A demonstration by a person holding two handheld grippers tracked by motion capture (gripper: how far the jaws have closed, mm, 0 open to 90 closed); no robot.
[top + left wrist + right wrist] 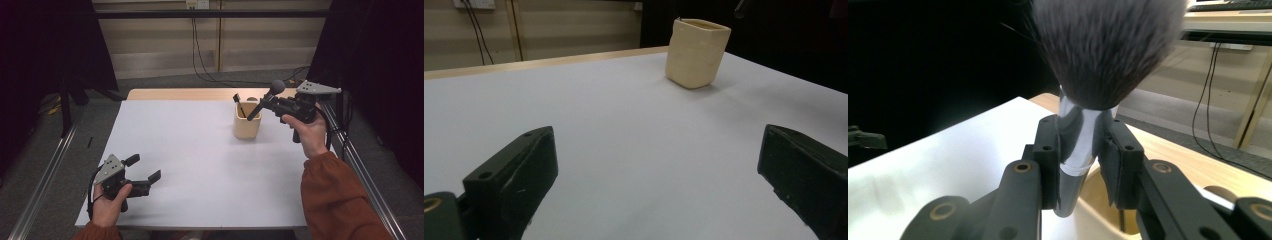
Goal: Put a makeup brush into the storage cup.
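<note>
No text, label, brand, number or sign can be read on anything in these pictures.

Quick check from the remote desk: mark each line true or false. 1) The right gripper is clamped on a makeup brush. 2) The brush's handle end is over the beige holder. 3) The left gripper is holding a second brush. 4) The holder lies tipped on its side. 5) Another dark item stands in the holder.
1) True: the right gripper is shut on the brush, at its silver collar.
2) True: it points down at the holder.
3) False: the left gripper is open and holds nothing.
4) False: the holder stands upright on the table.
5) True: a dark stick leans inside it.
</note>
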